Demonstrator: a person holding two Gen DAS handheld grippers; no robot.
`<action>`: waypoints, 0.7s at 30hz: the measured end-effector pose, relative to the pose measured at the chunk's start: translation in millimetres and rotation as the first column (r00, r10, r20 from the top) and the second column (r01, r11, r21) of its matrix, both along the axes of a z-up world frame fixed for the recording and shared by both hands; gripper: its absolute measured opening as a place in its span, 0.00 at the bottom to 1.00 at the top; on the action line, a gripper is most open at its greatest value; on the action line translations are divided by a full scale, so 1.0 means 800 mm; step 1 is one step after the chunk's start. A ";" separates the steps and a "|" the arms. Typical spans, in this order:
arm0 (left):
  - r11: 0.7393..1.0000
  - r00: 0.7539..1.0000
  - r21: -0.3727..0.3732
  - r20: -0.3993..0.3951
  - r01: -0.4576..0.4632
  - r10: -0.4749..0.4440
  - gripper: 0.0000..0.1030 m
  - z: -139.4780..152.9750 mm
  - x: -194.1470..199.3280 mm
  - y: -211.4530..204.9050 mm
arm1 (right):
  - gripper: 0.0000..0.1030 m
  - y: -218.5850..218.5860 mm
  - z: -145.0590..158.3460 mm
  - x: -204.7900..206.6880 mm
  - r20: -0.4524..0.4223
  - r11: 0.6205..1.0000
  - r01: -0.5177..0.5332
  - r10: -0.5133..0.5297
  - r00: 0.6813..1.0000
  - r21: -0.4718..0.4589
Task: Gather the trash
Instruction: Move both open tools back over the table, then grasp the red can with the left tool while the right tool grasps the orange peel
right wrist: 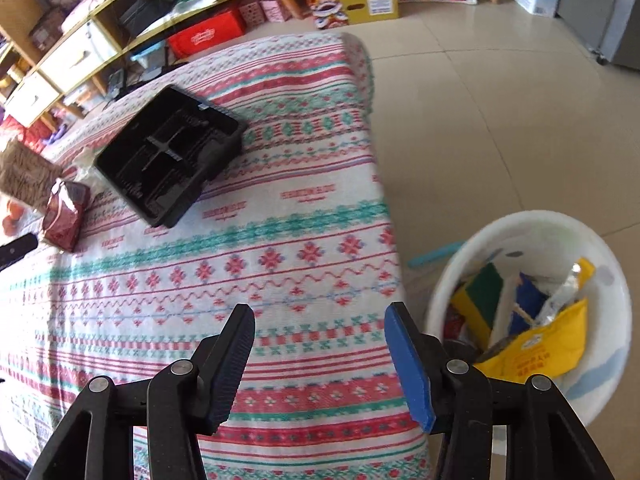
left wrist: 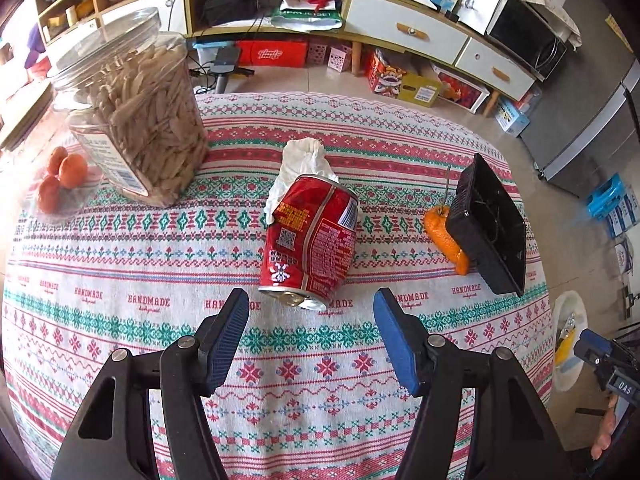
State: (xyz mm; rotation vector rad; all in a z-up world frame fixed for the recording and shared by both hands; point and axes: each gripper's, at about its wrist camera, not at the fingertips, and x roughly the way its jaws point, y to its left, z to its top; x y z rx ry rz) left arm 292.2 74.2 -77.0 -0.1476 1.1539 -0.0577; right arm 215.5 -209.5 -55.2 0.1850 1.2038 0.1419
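A crushed red can [left wrist: 310, 240] lies on the patterned tablecloth [left wrist: 160, 320], with a crumpled white tissue [left wrist: 300, 164] just behind it. My left gripper [left wrist: 311, 304] is open, its blue pads either side of the can's near end, not touching. A black plastic tray [left wrist: 486, 228] leans on an orange peel [left wrist: 444, 236] to the right. In the right wrist view my right gripper [right wrist: 319, 320] is open and empty over the table's right edge. The black tray [right wrist: 168, 156] and the red can [right wrist: 64, 216] lie far left. A white trash bin [right wrist: 532, 312] with wrappers stands on the floor at right.
A clear jar of dried sticks [left wrist: 136, 120] and three tangerines [left wrist: 64, 176] sit at the table's back left. A TV cabinet [left wrist: 400, 28] with boxes under it lines the far wall. A grey fridge [left wrist: 592, 128] stands at right. The bin [left wrist: 568, 344] shows beside the table.
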 end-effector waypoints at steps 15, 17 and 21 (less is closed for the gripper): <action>0.996 0.997 0.038 0.003 0.082 -0.082 0.49 -0.041 0.046 -0.010 | 0.57 0.192 -0.074 0.058 0.022 0.943 -0.327 0.329 0.944 -0.052; 0.995 0.996 0.046 0.018 0.087 -0.088 0.36 -0.036 0.043 -0.008 | 0.57 0.190 -0.081 0.071 0.027 0.952 -0.300 0.302 0.953 -0.060; 0.998 0.998 -0.008 0.003 0.070 -0.070 0.31 -0.034 0.043 0.004 | 0.57 0.186 -0.082 0.084 0.076 0.957 -0.271 0.279 0.957 -0.103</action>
